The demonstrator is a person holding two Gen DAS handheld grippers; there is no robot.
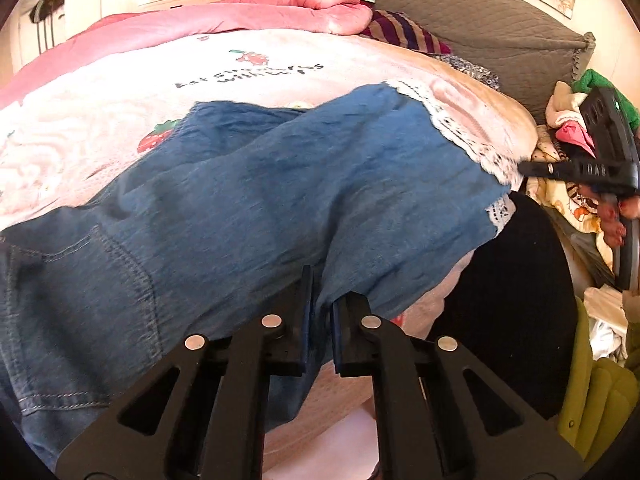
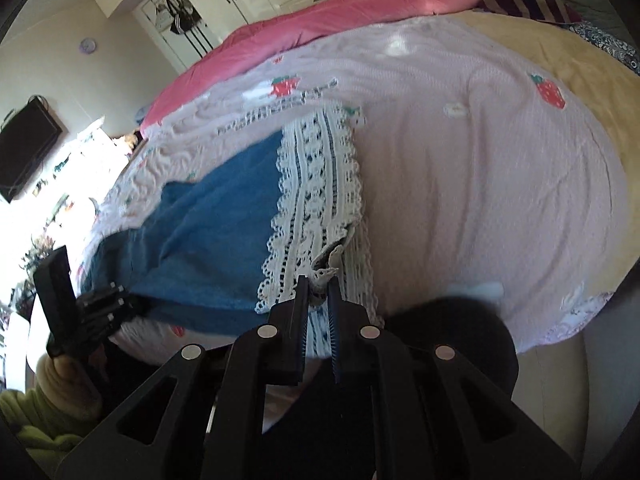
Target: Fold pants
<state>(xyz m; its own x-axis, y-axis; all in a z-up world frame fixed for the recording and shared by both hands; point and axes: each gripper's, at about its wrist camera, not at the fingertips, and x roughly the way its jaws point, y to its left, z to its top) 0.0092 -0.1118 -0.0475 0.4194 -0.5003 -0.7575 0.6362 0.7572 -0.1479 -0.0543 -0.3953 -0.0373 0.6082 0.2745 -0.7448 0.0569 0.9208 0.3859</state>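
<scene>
Pants: blue denim, spread across the near edge of the bed, partly hanging over that edge toward the holder; waist and back pocket lie at the left end, legs run toward the right end.
Lace cuff: white trim at the leg ends, lying flat on the bed except for one corner lifted into the right jaws.
Left gripper: jaws nearly closed, with a fold of denim pinched between them at about mid-length of the pants, near the bed's front edge. Judged reason: holding the middle keeps the cloth taut and gives a hinge line for a fold.
Right gripper: jaws almost together, clamping a tuft of the lace at the cuff's near corner. Judged reason: the cuff end is the part that must travel, so it is held by its edge where little cloth bunches.
Relation: the two grips sit well apart along the same garment, one at the middle, one at the leg end; the left view shows the right gripper touching the cuff.
Step, as I judge it: early; the pants look unfolded lengthwise, and the likely next move is to carry the cuff over toward the waist.
Risk: lace is thin and open, so the grip may slip or snag; the overhanging denim could drag off the bed.
Bedding: a pink quilt lies bunched along the far edge, clear of the pants.
</scene>
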